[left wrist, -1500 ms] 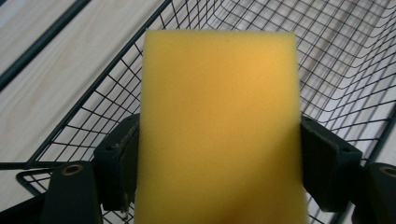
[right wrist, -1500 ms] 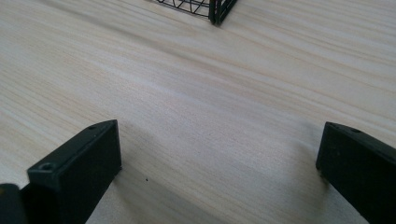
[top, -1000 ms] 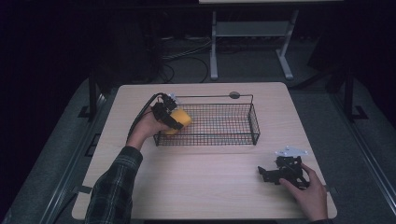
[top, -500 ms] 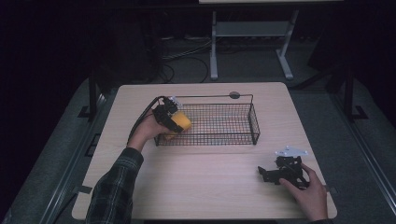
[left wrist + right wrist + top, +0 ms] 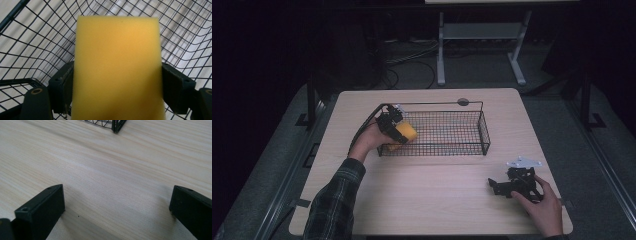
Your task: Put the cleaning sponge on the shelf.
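Note:
A yellow sponge (image 5: pixel 404 134) hangs inside the left end of a black wire basket (image 5: pixel 484 132), just above its mesh floor. My left gripper (image 5: pixel 394 127) comes in over the basket's left rim and is shut on the sponge. In the left gripper view the sponge (image 5: pixel 117 70) sits squarely between both black pads, with the basket mesh (image 5: pixel 37 37) behind it. My right gripper (image 5: pixel 498 186) lies on the table near the front right corner, pointing left, held by a hand. In the right gripper view its jaws (image 5: pixel 117 202) stand wide open over bare wood.
The light wooden table (image 5: pixel 437 200) carries the basket at its middle back. A small dark round disc (image 5: pixel 463 102) is set in the tabletop behind the basket. The basket's near right corner (image 5: pixel 115 125) shows at the top of the right gripper view.

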A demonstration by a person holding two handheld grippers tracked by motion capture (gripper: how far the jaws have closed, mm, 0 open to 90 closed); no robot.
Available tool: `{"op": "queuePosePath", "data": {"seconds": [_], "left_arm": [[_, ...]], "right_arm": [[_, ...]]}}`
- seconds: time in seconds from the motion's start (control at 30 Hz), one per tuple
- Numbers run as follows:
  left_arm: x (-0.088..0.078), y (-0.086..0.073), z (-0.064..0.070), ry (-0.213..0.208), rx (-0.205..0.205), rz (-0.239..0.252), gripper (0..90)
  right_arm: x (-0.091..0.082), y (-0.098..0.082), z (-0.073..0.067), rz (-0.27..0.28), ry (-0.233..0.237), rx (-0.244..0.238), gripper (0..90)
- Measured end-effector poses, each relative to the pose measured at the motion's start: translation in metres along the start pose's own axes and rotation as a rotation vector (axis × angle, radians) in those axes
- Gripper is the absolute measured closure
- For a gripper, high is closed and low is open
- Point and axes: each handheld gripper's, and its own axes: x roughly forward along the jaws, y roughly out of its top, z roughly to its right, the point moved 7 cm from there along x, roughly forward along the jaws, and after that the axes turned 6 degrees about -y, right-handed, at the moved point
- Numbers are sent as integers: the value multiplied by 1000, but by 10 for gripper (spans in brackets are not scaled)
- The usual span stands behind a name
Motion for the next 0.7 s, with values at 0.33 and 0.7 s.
{"op": "queuePosePath", "data": {"seconds": [0.33,0.7], "left_arm": [[-3,1,-2,0,-16,17,179],[-18,5,-3,14,-19,76,175]], "right_arm": [[0,0,0,0,0,-1,0],[0,0,0,0,0,-1,0]]}}
